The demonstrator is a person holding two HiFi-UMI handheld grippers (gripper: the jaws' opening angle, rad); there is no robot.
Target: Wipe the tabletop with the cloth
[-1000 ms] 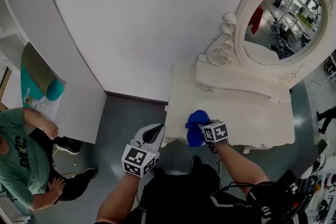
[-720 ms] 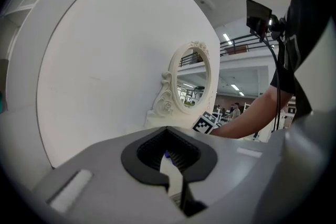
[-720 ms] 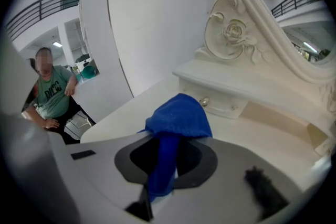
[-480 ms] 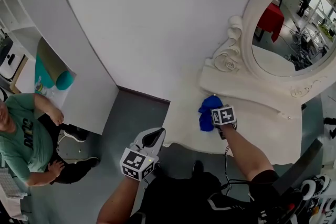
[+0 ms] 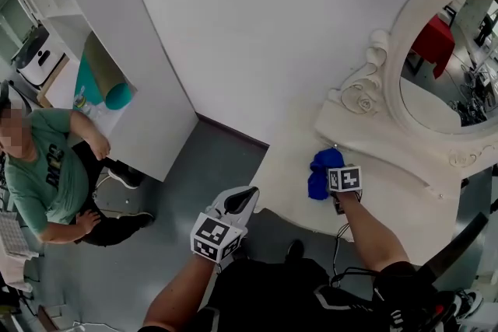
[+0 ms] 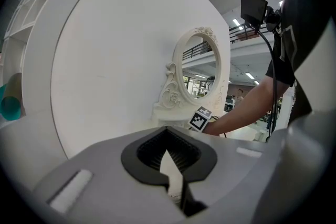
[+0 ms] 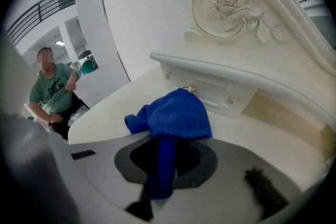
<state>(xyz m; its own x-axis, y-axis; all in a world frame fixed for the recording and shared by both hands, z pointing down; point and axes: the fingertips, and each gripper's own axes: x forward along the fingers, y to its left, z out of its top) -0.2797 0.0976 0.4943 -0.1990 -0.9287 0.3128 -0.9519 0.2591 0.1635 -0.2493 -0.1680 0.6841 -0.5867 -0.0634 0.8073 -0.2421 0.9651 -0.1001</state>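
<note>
Your right gripper (image 7: 157, 186) pinches only a tail of the blue cloth (image 7: 176, 115) — drag hard across the tabletop (image 5: 288, 183) and it could slip free — left gripper (image 6: 173, 176) idles, jaws together, empty.

The cloth (image 5: 322, 172) lay on the tabletop (image 5: 289, 167), left of its middle and nearer its back edge, just before the raised drawer shelf (image 5: 381, 142) that ran along the back. The mirror (image 5: 447, 66) rose behind that shelf, against the wall (image 5: 257, 27). The right gripper (image 5: 336, 183) sat at the cloth's right side, with a fold of it between its jaws. The left gripper (image 5: 238, 200) hung off the tabletop, before its front left corner and over the floor (image 5: 210, 163). Farther left stood a shelving unit (image 5: 132, 82), and a person (image 5: 47, 183) sat beyond it, well apart from the tabletop.
</note>
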